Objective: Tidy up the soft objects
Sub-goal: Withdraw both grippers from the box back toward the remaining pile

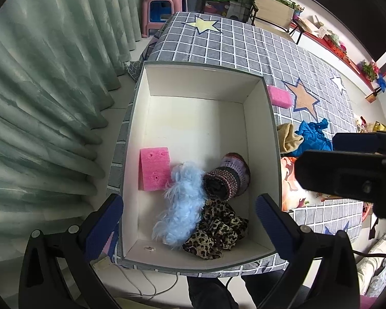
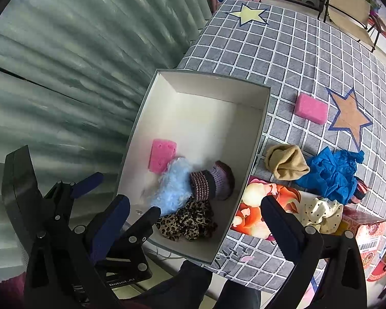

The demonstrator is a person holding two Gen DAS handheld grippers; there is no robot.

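A white open box (image 1: 260,134) (image 2: 254,139) stands on the checked tablecloth. In it lie a pink sponge (image 1: 154,171) (image 2: 162,158), a fluffy light-blue piece (image 1: 182,206) (image 2: 172,190), a knitted purple bootie (image 1: 229,180) (image 2: 213,182) and a leopard-print cloth (image 1: 216,231) (image 2: 187,222). My left gripper (image 1: 189,221) (image 2: 115,188) is open and empty above the box's near end. My right gripper (image 2: 195,229) is open and empty over the box's near right corner. A second pink sponge (image 1: 280,96) (image 2: 311,109), a tan sock (image 2: 285,164) and blue crumpled cloth (image 2: 332,172) lie outside.
A green curtain (image 1: 46,103) hangs left of the table. A printed orange cloth (image 2: 254,213) and a white dotted cloth (image 2: 321,215) lie right of the box, with a red carton (image 2: 365,234) beside them. A pink stool (image 1: 164,7) stands beyond the table.
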